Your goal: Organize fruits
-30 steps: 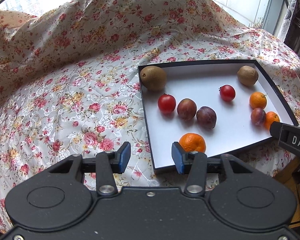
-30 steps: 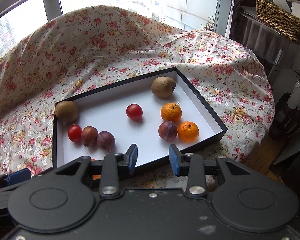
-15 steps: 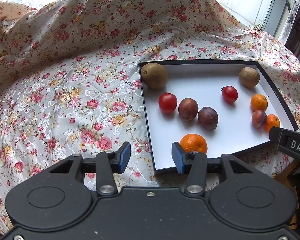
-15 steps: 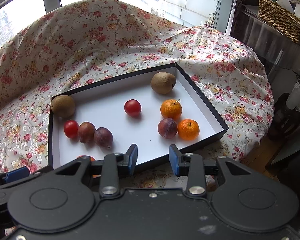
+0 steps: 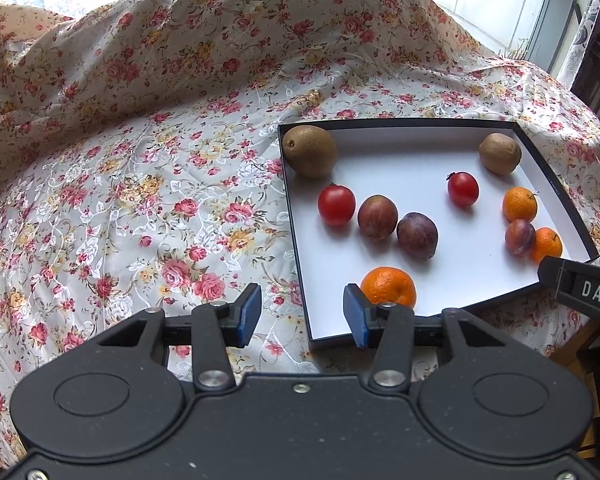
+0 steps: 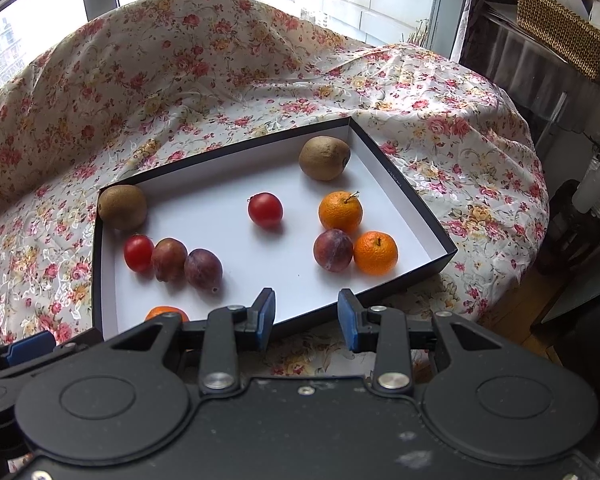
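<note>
Both the left gripper (image 5: 302, 316) and right gripper (image 6: 306, 318) hover apart and empty just before the tray (image 6: 400, 178), barely shifted from a second ago, so the kiwis, tomatoes, plums and mandarins inside it lie mixed, no kind fully grouped.

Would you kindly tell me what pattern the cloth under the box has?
The cloth has red and yellow flowers on cream, clearest in the left wrist view.

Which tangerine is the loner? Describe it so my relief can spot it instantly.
Find the black-walled white tray on the floral cloth. The tangerine sits alone at the near edge, by the left gripper; the other two flank a plum far right.
</note>
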{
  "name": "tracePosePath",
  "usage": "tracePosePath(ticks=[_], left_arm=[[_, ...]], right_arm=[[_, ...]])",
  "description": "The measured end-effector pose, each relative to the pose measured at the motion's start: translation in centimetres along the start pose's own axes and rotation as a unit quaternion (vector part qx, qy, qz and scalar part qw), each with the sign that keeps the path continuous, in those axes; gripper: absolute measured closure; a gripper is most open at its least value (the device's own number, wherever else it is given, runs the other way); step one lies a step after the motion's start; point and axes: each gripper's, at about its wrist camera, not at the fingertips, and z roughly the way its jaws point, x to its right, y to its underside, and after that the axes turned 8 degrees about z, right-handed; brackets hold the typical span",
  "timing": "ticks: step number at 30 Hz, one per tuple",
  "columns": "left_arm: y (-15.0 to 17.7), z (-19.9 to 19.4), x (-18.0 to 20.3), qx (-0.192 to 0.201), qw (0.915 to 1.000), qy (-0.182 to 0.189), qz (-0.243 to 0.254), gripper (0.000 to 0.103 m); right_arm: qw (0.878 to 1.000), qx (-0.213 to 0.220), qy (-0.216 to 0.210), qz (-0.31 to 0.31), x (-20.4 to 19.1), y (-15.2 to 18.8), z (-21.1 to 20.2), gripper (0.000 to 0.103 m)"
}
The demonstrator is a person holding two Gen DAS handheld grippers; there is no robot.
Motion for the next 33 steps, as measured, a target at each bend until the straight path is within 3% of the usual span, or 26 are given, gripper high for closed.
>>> tracePosePath(ticks=[33], left_arm=[[0.02,0.15,0.04,-0.004,1.0000,0.004,0.007,0.049]], right_arm=[[1.000,-0.014,0.002,0.004,0.27,-0.12,0.52,0.066]])
